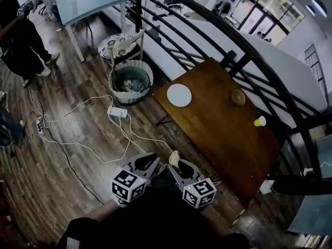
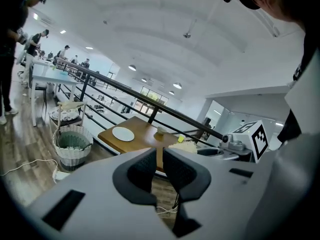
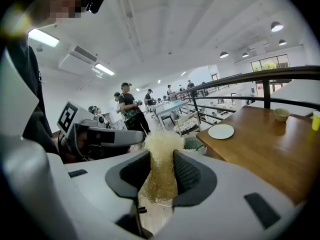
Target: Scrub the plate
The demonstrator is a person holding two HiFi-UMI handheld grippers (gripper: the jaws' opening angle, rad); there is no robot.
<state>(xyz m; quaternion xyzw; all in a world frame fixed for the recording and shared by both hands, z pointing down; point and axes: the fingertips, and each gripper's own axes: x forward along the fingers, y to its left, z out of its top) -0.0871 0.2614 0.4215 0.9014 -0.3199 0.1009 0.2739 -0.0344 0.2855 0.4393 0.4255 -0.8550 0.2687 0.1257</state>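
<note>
**Scrubber in hand, plate still on the table.** Two hand-held grippers are held close to the person's body above a dark wood-plank floor (image 1: 62, 170). The right gripper (image 1: 180, 166) is clamped on a pale yellow mesh scrubber (image 1: 174, 158), whose frayed top stands out beyond the jaw pads. Just beside it is the left gripper (image 1: 147, 161), its jaws drawn almost together. Only a slit is left between them and nothing is gripped.

Beyond the grippers, white cables (image 1: 45, 121) are strewn across the floor near a white power strip (image 1: 117, 111). To the right, a brown wooden table (image 1: 223, 134) is set against a black railing (image 1: 259, 56). The white plate (image 1: 179, 95) lies at the table's far left corner (well apart from both grippers). A small bowl (image 1: 238, 96) and a yellow cup (image 1: 260, 121) are placed along the rail side.

A white wicker basket (image 1: 130, 81) is set on the floor just left of that corner, with a chair with a patterned cushion (image 1: 118, 44) behind it. Farther off, a person in dark clothes (image 1: 18, 35) is pictured near a light-blue table (image 1: 88, 4).
</note>
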